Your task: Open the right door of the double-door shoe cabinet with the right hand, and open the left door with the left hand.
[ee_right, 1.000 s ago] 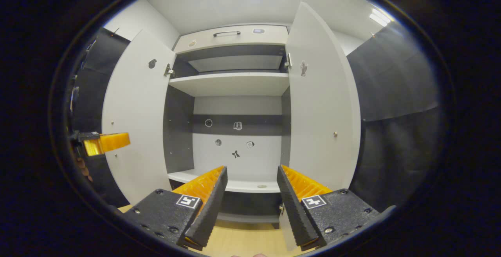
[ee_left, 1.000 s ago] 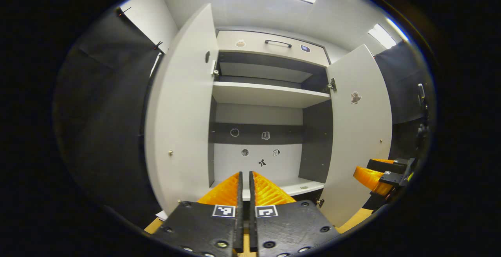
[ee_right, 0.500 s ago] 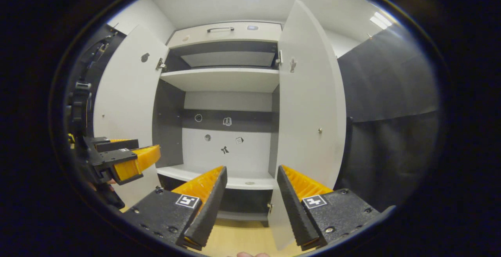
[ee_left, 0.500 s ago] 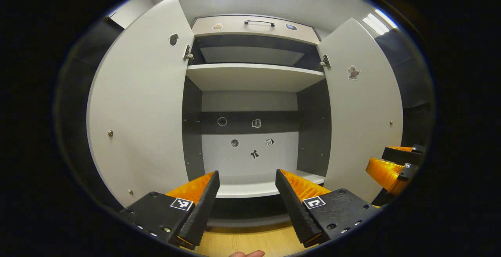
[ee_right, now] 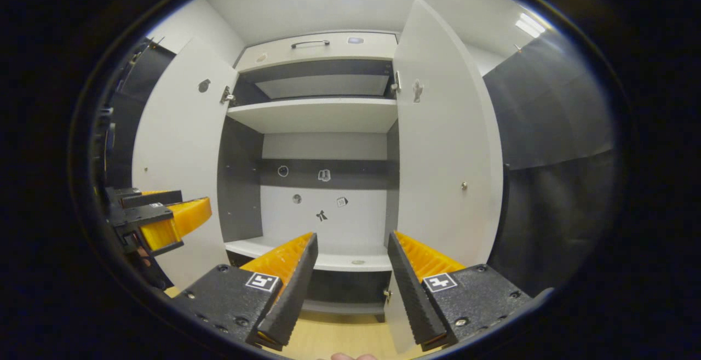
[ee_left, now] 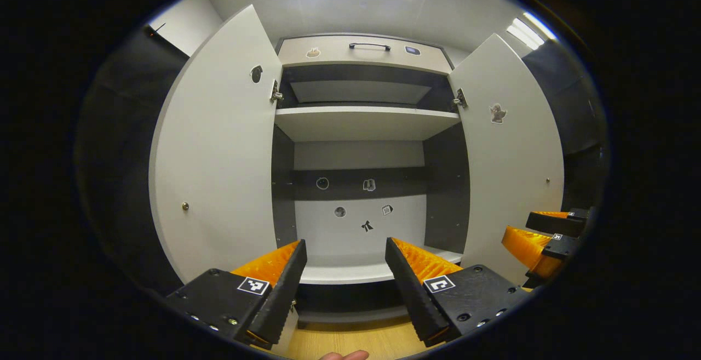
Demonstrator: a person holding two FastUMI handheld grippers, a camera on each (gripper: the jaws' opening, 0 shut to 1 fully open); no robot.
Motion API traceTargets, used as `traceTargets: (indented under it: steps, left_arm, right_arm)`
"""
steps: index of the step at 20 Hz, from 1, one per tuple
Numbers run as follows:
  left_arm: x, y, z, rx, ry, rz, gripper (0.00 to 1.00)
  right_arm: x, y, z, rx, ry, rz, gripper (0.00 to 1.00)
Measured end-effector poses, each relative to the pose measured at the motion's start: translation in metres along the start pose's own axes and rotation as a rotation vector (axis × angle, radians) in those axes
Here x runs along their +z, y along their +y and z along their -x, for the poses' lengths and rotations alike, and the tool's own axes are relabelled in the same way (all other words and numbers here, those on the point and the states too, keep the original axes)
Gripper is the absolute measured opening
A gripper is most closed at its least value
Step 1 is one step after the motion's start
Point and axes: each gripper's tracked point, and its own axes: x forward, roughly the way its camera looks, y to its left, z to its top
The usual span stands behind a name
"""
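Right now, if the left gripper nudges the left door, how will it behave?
Left door looks like a flat rigid panel, so it probably won't flex. It hangs on a hinge, so it should swing rather than slide. Left gripper is open, apart from it.

The small dark stickers [ee_left: 367,226] on the back panel of the white double-door shoe cabinet [ee_left: 358,157] are too small to make out in either view. In the left gripper view, the other two-finger gripper [ee_left: 539,239] is cut off at the right edge, so the gap between its fingers cannot be judged. In the right gripper view, the far gripper [ee_right: 164,220] is likewise clipped at the left edge. A fingertip [ee_left: 344,355] at the bottom edge is mostly cropped.
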Motion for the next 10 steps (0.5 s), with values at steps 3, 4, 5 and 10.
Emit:
traceTargets:
  steps: [3,4,5,10]
  left_arm:
    - [-0.0021,0.0005,0.0005,0.003,0.007,0.009,0.87]
    - [-0.0026,0.0016,0.0008,0.007,0.010,0.010,0.87]
    - [-0.0029,0.0023,0.0016,0.012,0.011,0.010,0.87]
    - [-0.0057,0.0025,0.0025,0.016,0.020,0.003,0.87]
  right_arm:
    - [0.0034,0.0001,-0.0001,-0.002,-0.013,-0.005,0.81]
    - [0.0028,-0.0003,0.0003,-0.001,-0.014,-0.006,0.81]
    - [0.0033,-0.0003,0.0004,0.001,-0.015,-0.007,0.81]
    - [0.0032,-0.0011,0.0025,0.004,-0.014,-0.013,0.81]
